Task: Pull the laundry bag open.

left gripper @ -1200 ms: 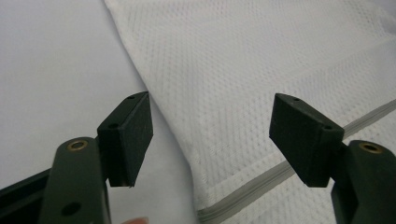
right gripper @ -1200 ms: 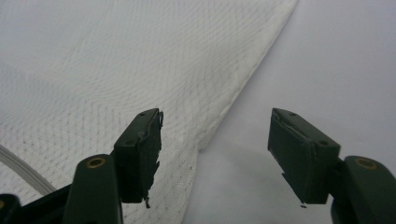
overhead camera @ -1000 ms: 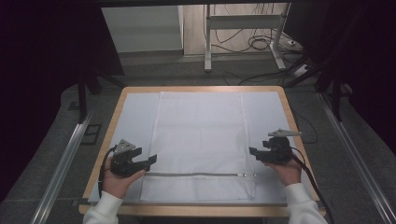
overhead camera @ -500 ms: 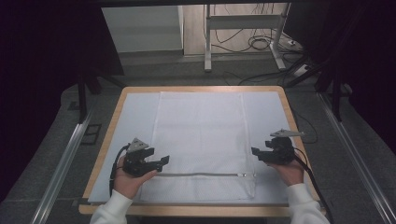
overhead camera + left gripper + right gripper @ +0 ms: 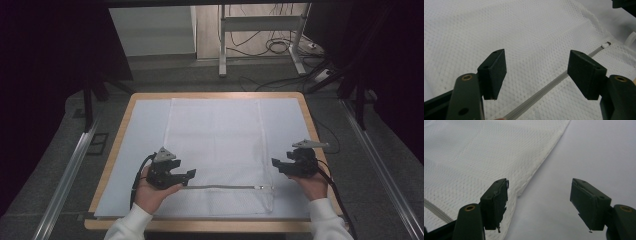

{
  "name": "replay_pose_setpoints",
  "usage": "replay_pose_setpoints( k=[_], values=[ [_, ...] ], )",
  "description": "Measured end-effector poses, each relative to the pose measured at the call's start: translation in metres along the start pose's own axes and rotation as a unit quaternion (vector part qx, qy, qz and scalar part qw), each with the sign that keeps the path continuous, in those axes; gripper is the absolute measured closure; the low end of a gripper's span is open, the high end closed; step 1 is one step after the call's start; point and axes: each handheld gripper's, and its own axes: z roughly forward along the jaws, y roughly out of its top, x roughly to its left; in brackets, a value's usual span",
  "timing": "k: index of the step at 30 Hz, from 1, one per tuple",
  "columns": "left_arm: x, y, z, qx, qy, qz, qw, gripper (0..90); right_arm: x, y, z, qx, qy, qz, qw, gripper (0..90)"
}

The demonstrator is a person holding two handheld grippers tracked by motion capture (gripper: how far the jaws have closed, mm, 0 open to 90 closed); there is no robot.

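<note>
From up high, a white mesh bag (image 5: pixel 217 150) lies flat on the pale sheet (image 5: pixel 140 130) that covers the table (image 5: pixel 120 131). The left gripper (image 5: pixel 189 175) sits by the near left end of the bag's zipper (image 5: pixel 225 187), and the right gripper (image 5: pixel 276 164) sits at the bag's right edge. In the left gripper view, the jaws are wide apart with nothing in them; the zipper runs under the gap. In the right gripper view, the jaws are wide apart too, and the bag's edge lies below the left jaw.
</note>
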Motion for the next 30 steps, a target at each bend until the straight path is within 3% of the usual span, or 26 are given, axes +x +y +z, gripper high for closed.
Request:
replay_pose_setpoints(
  k=[12,20,30],
  values=[
    [-0.013,0.005,0.014,0.009,-0.015,0.007,0.9998,31.7,-0.003,0.0,-0.001,-0.003,-0.005,0.006,1.0,29.7],
    [-0.035,0.012,0.03,0.022,-0.037,0.024,0.9988,31.6,-0.001,0.0,0.0,-0.003,-0.005,0.009,0.9999,29.3],
    [-0.054,0.019,0.041,0.031,-0.065,0.034,0.9968,32.7,-0.002,0.0,0.001,-0.001,-0.009,0.003,1.0,28.5]
  ],
)
